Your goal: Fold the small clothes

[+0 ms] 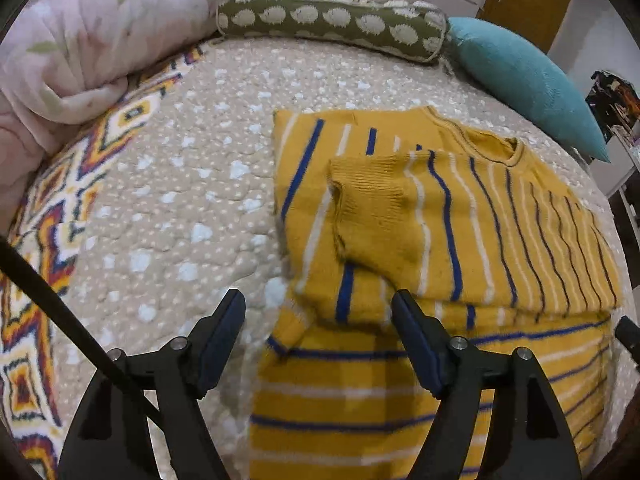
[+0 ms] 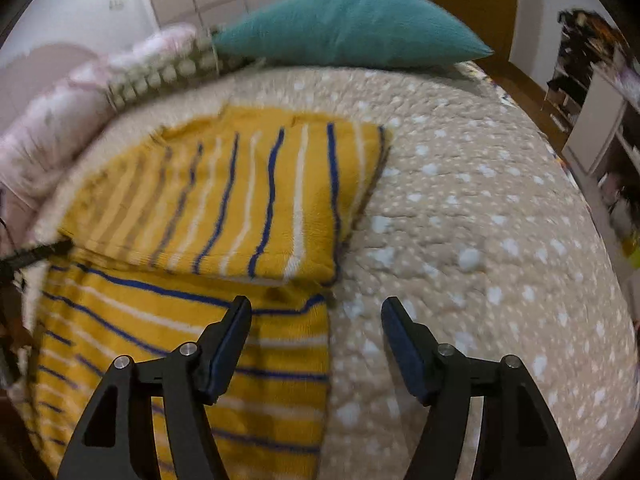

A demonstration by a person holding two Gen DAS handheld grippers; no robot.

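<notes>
Both tongs, left (image 1: 318,304) and right (image 2: 316,312), gape empty above the soft, floppy knit sweater (image 1: 440,216); pinch its bottom hem corners.

One striped yellow sweater (image 1: 460,216) ahead of the fingers; one teal cushion (image 1: 524,76), one green spotted bolster (image 1: 332,20) and one pink floral duvet (image 1: 92,40) beyond it; two grippers, left gripper (image 1: 319,305), right gripper (image 2: 316,311).

A ribbed, matt-knit mustard sweater (image 1: 460,216) lies on a quilted, puckered cotton-look bedspread (image 1: 180,200) — beside it a soft teal knit cushion (image 2: 352,28) — under matt black plastic gripper fingers (image 1: 222,336) with shiny metal pins.
</notes>
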